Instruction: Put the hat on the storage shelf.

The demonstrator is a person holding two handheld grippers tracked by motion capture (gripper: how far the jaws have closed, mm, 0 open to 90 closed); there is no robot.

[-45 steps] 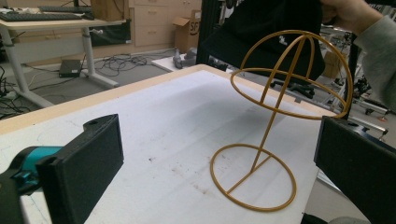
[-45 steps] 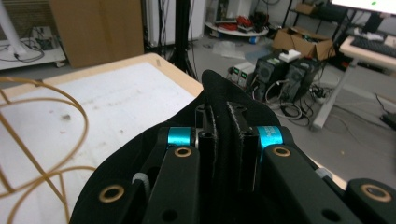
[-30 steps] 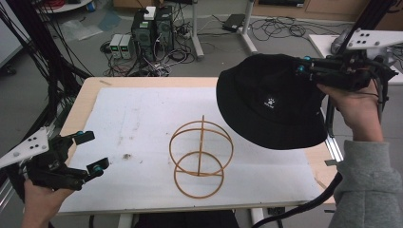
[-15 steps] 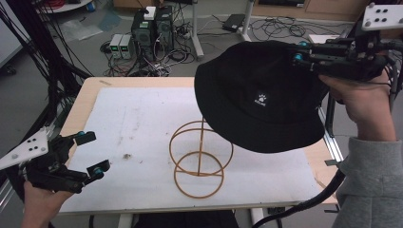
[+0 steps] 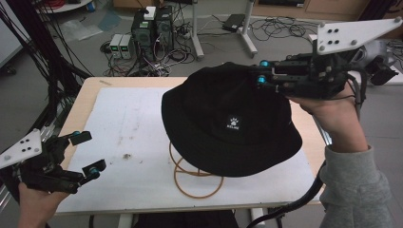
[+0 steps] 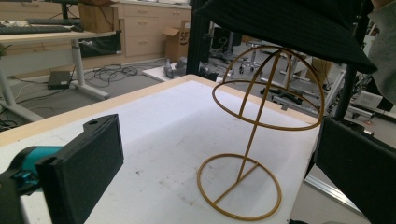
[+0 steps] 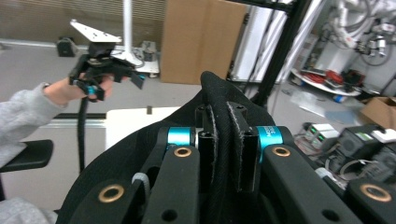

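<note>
Carrying a black bucket hat [image 5: 228, 118] toward a gold wire hat stand [image 5: 197, 178] looks like the step in hand. Largest first: the tabletop [image 5: 123, 123], a pale wooden board under a white mat, bears only the stand, which rises near the front edge, right of the middle. The hat hangs in the air above it, brim down and tilted, with a small white logo patch facing the high camera; it covers the stand's dome from above, so in that view just the base ring and a bit of the stem show. From the left gripper view the dome of the stand [image 6: 268, 88] sits clear beneath the hat's brim [image 6: 289, 23], with a gap between them, so the hat is not yet seated.

The right hand-held gripper [image 5: 263, 76] pinches the hat at the far side of its crown; in the right gripper view its jaws stand pressed on a fold of black fabric [image 7: 219, 116]. The left hand-held gripper [image 5: 88, 152] hovers at the near left corner, jaws spread and empty, well apart from the stand.

My judgement of the next move: the hat needs to level out, centre its crown over the dome and sink until the wire fills it. The light stand may tip if the brim drags across it, so the free gripper could steady the base.
</note>
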